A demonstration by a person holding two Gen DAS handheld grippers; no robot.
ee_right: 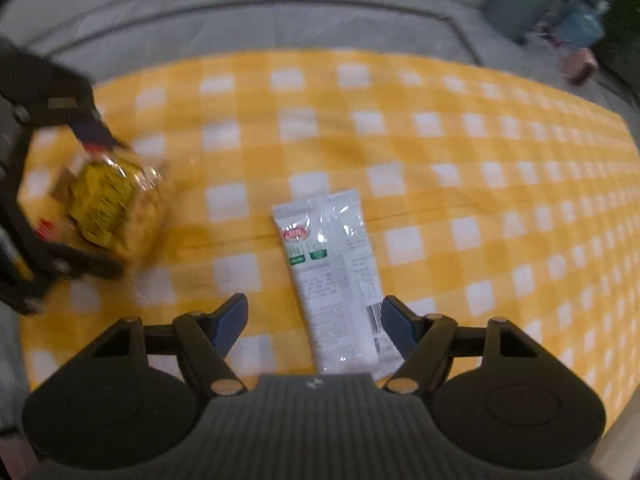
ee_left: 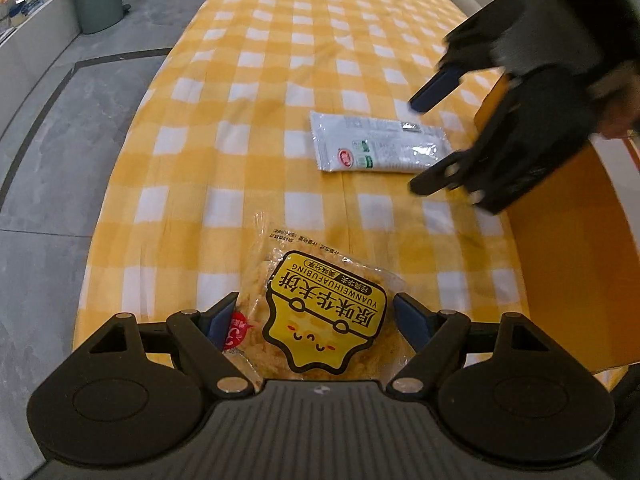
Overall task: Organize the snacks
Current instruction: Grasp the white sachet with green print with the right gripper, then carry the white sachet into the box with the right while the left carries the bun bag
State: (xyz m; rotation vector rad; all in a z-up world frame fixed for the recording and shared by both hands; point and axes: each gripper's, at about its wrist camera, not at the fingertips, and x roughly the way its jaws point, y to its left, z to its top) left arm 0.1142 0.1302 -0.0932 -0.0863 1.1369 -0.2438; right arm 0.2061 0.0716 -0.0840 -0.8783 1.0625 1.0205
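On the bench [ee_left: 248, 128], under a soft yellow-and-white checked cloth, two snack packs lie well apart. Farthest left, my left tongs [ee_left: 314, 318] stand wide, the blue-padded fingers on either side of a round, crinkly clear-plastic cake pack [ee_left: 320, 316]; I see a narrow gap at the right pad, while at the left pad I cannot tell whether it touches. Nothing is clenched, and the pack lies flat on the cloth near the bench's near edge. Its yellow blob-shaped label with a small face reads "YUANWEIHUAFUBING" beside large Chinese characters, and a red sticker sits at its left side.

Toward the middle lies a flat, glossy white oblong sachet [ee_right: 336, 276], with a red oval logo, two green marks, fine grey print too small to read and a barcode near one end. My right tongs [ee_right: 314, 320] hang released above it, spread wider than the sachet, whose end lies between the fingers nearer the right one; contact I cannot confirm.

At far right in the left wrist view stands a smooth orange cardboard box [ee_left: 568, 240].
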